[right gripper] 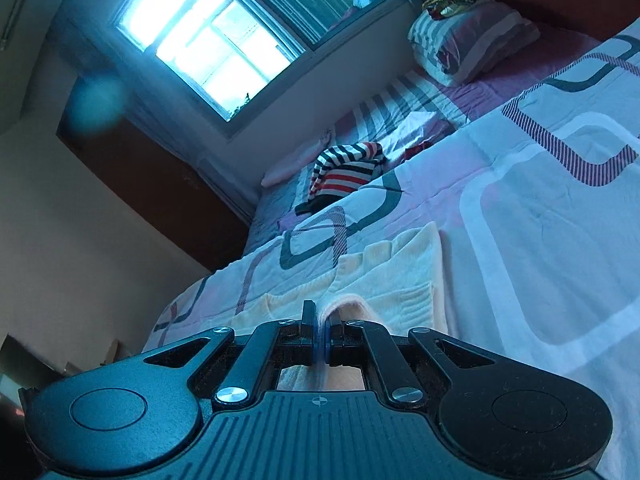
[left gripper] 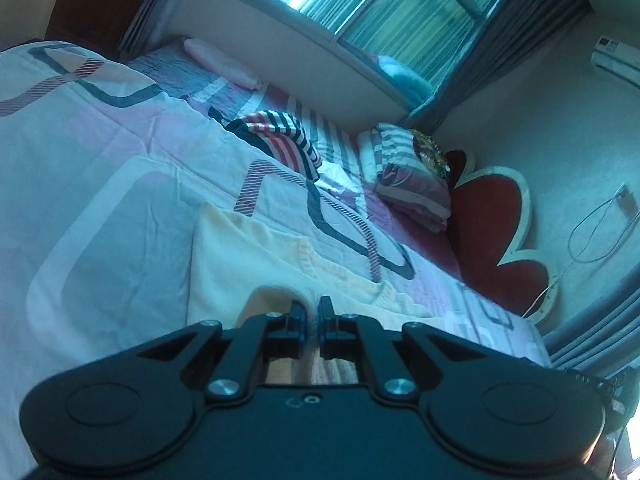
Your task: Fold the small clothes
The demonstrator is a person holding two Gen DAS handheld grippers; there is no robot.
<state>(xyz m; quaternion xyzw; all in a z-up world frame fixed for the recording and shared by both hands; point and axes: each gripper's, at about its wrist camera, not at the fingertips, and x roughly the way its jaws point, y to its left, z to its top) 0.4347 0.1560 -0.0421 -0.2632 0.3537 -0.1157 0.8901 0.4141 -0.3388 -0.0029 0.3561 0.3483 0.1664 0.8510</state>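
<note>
A small cream knitted garment (left gripper: 256, 256) lies on the patterned bed cover (left gripper: 100, 160). My left gripper (left gripper: 313, 308) is shut on the near edge of the garment, with a fold of cloth pinched between the pads. In the right wrist view the same cream garment (right gripper: 392, 276) lies ahead, and my right gripper (right gripper: 322, 320) is shut on its near edge, the cloth rising into the jaws. Both grippers sit low over the bed.
A striped red, white and navy garment (left gripper: 280, 136) (right gripper: 344, 172) lies crumpled further up the bed. A striped pillow (left gripper: 408, 176) (right gripper: 472, 36) leans at the red headboard (left gripper: 492, 232). A folded pink cloth (left gripper: 220, 62) lies under the window (right gripper: 200, 36).
</note>
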